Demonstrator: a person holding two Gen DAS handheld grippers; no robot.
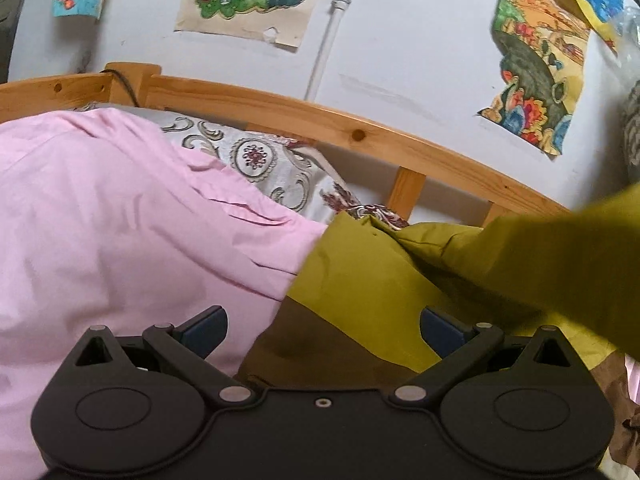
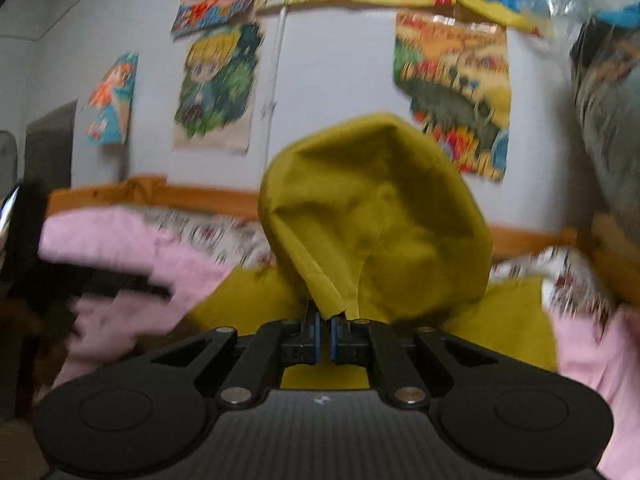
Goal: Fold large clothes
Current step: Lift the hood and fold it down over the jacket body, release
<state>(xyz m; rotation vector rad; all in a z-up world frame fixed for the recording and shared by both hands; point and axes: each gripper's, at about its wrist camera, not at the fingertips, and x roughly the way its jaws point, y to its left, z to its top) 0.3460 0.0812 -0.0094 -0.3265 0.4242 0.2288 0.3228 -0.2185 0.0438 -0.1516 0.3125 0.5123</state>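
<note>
- Rising in a puffed fold in front of the right wrist camera, the olive-yellow garment (image 2: 372,216) is pinched at its edge by the right gripper (image 2: 325,330), whose blue-padded fingers are pressed together on the cloth.
- The rest of that garment lies on the bed, seen from the left wrist as olive cloth (image 1: 360,276) with a darker brown panel (image 1: 316,352) nearest the camera.
- The left gripper (image 1: 323,330) hangs over this cloth with its fingers (image 1: 206,330) spread wide and nothing between them.
- A pink sheet (image 1: 120,232) lies beside the garment on the left, its edge touching the olive cloth.
- Behind both, a grey bedcover with a scroll-and-medallion pattern (image 1: 260,160) shows.
- A pine bed rail (image 1: 360,130) curves behind the bedding.
- The pale wall (image 1: 400,60) carries bright children's drawings (image 1: 532,80) and a thin white pipe (image 1: 332,32).
- The right wrist view is blurred; a dark doorway (image 2: 50,148) shows at its far left.
</note>
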